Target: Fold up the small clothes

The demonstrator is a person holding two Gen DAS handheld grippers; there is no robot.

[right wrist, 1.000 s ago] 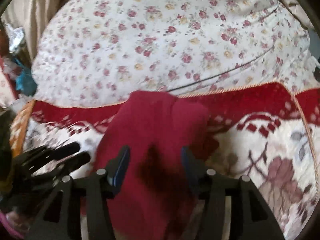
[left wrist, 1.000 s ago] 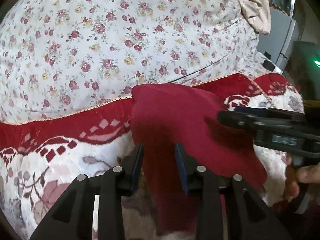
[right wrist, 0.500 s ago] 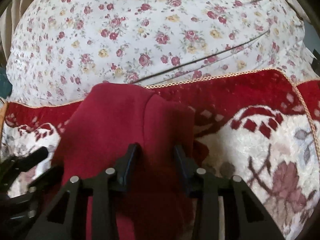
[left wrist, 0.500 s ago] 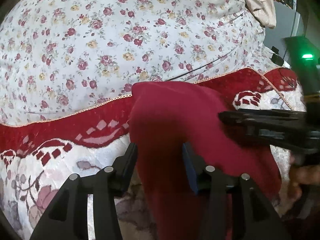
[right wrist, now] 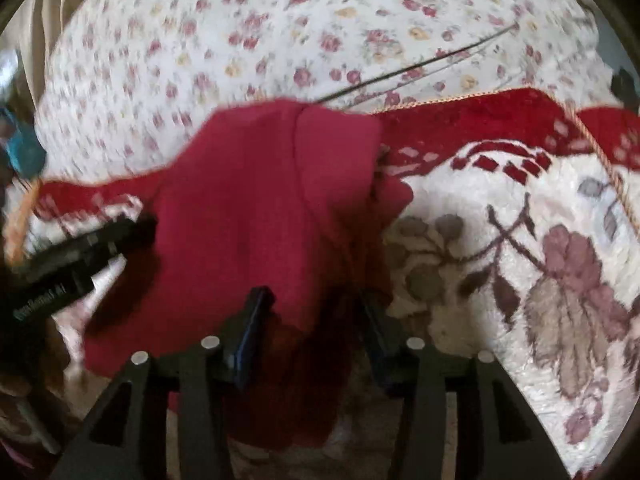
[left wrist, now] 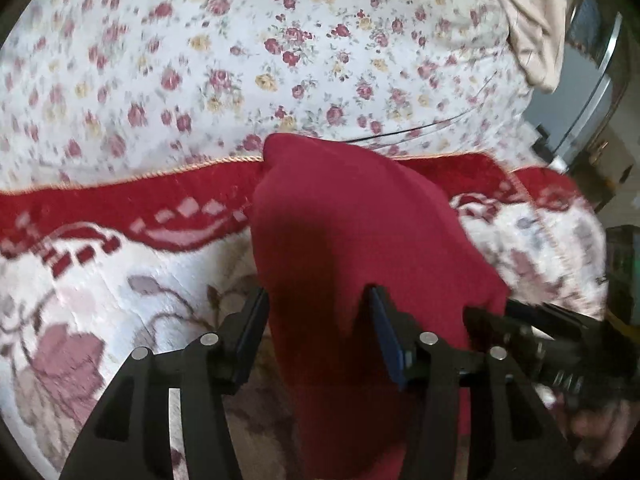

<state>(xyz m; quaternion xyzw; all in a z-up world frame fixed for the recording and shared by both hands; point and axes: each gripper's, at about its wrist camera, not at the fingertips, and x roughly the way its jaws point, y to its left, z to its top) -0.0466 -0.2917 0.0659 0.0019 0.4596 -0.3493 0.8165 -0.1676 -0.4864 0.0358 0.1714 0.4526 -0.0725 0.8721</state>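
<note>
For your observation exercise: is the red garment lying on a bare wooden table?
No: the red garment lies on a floral blanket.

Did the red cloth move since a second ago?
Yes. In the right wrist view the red cloth has spread leftward, and its far edge now overlaps the flowered sheet past the blanket's gold trim.

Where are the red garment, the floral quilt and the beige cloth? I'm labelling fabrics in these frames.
red garment (left wrist: 352, 224): left wrist view, on its upper middle panel.
floral quilt (left wrist: 248, 60): left wrist view, on a bare patch of its rose print.
beige cloth (left wrist: 528, 20): left wrist view, on its hanging fold, top right.
</note>
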